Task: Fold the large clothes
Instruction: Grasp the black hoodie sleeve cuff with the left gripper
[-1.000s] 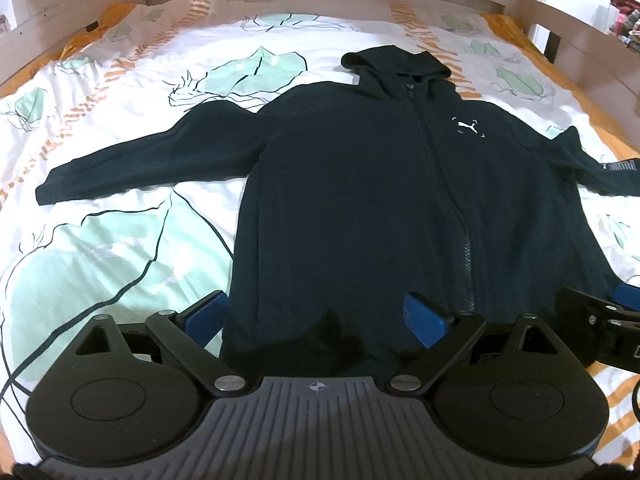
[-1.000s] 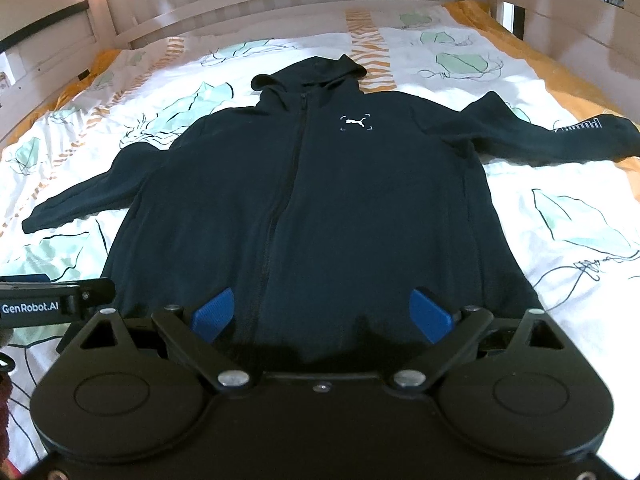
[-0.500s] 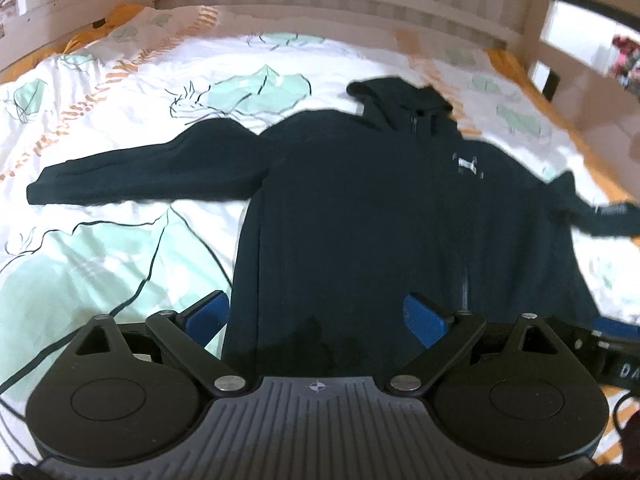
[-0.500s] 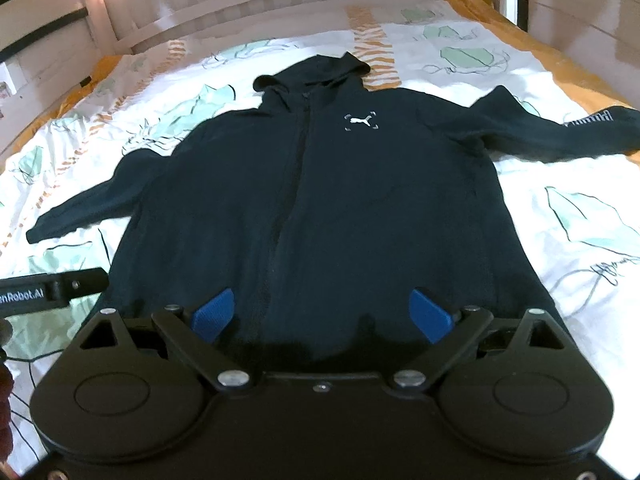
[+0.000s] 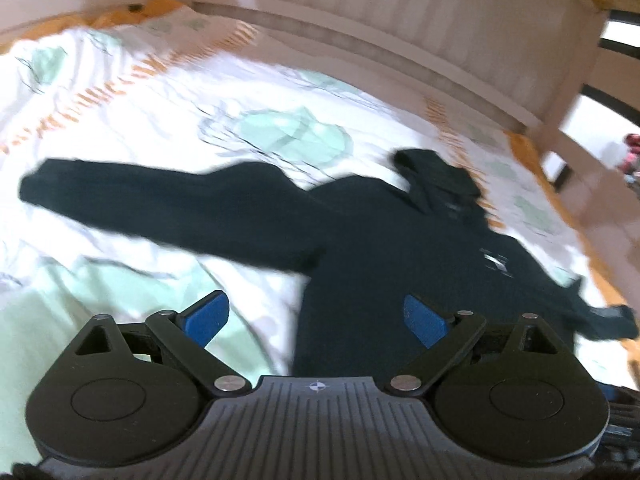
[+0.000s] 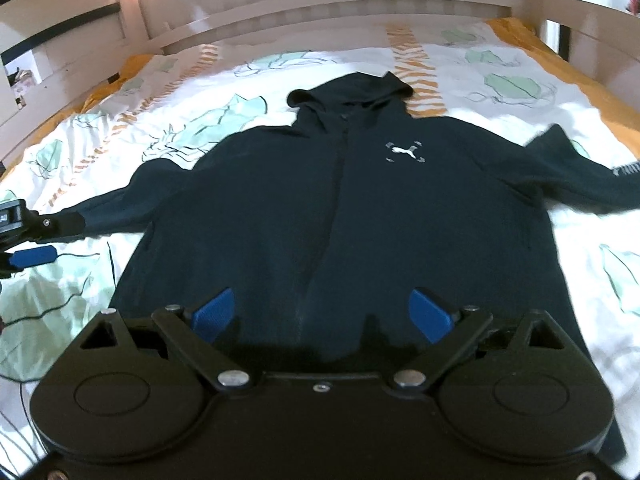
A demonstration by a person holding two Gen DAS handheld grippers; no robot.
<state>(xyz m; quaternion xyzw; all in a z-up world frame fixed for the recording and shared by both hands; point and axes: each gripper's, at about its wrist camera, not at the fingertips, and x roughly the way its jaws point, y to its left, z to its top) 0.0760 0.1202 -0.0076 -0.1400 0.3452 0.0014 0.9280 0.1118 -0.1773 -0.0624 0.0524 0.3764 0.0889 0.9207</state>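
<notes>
Nearest the right wrist camera, the right gripper stands wide apart and grips nothing, poised over the hem of the dark hoodie. The left gripper is likewise spread and empty, its view blurred, its blue fingertips straddling the hoodie's left edge. The hoodie lies flat, front up and zipped, on the patterned bedspread, both sleeves spread out. It looks a soft, thickish knit: limp, fairly heavy for cloth, and likely to sag and drag, not slippery. The left sleeve runs toward 10 o'clock in the left wrist view; its cuff seems a fair hold. Farthest, at 12 o'clock, lies the hood below the headboard.
</notes>
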